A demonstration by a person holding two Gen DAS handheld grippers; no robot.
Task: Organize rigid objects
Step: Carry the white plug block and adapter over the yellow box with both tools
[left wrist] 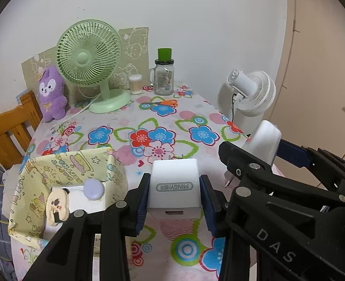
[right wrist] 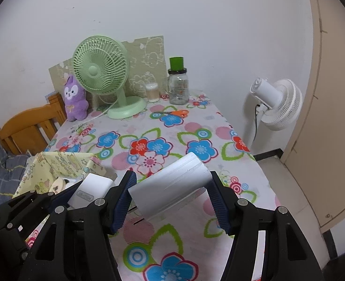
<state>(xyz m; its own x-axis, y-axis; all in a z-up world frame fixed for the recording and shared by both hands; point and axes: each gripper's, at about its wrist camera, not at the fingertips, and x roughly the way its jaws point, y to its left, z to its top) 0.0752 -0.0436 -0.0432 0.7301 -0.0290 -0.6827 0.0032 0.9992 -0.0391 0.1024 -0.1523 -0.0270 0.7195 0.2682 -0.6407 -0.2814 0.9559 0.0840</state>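
Carry step. Left hand-held gripper (left wrist: 173, 199) pinches white charger (left wrist: 173, 185); right hand-held gripper (right wrist: 172, 199) pinches white block (right wrist: 170, 185), both above table (right wrist: 196, 128). Next, probably: place into yellow box (left wrist: 55, 175), near left.

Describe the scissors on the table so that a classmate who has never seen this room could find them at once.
Start at the green desk fan at the far end of the flowered tablecloth. To its right stands a glass jar with a green cap; the scissors lie flat just in front of it. Their orange handles set them apart.
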